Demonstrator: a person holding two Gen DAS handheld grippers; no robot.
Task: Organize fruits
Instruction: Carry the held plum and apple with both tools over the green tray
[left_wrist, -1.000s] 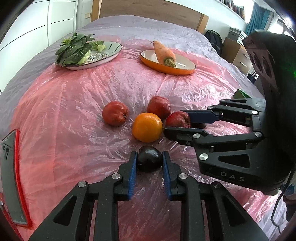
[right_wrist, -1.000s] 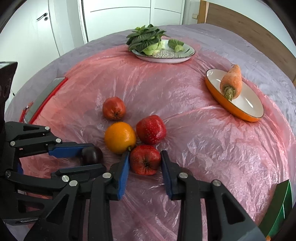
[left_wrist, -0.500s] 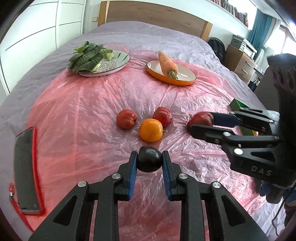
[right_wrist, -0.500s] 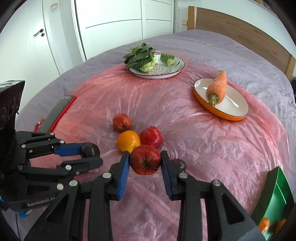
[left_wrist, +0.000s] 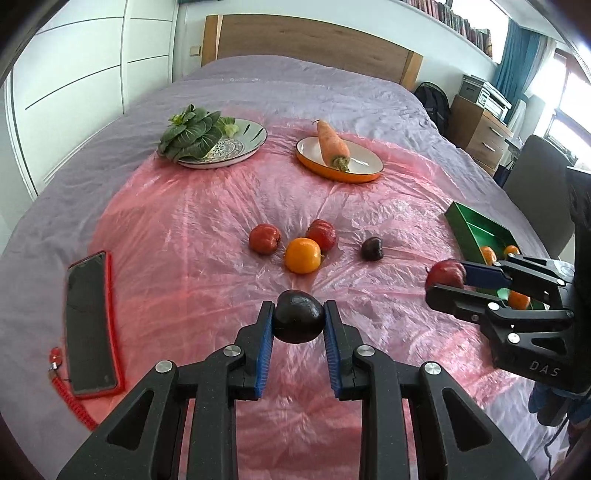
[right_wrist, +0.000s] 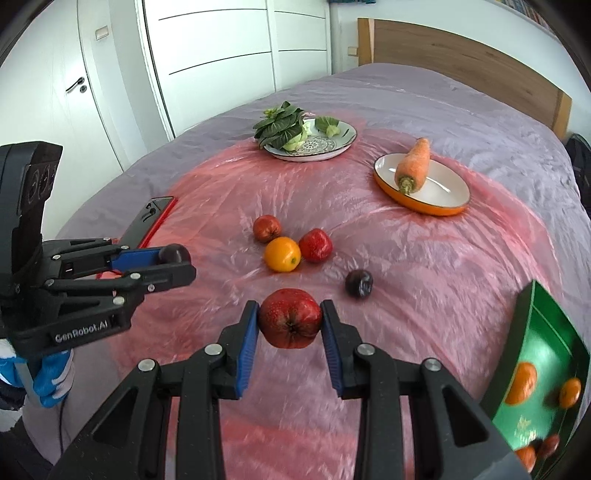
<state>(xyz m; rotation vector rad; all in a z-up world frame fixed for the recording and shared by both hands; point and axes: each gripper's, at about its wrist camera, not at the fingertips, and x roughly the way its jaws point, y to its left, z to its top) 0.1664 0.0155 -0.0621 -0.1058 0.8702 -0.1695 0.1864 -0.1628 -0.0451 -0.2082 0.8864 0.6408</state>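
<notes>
A dark, smooth, egg-shaped plum (left_wrist: 298, 316) is clamped between the blue pads of the left gripper (left_wrist: 298, 321), lifted above the pink plastic sheet (left_wrist: 207, 229) that covers the bed. To the right, the right gripper (right_wrist: 290, 325) pinches a round red apple (right_wrist: 289, 318) beside the green metal tray (right_wrist: 543, 354), which holds small oranges. On the sheet farther off lie an orange (left_wrist: 302, 255), two red fruits and a second dark plum (left_wrist: 371, 249). At the far side sit a patterned plate of leafy greens (left_wrist: 236, 147) and an orange-rimmed dish (left_wrist: 340, 173) bearing a carrot. A red-cased phone (left_wrist: 90, 325) lies near left.
</notes>
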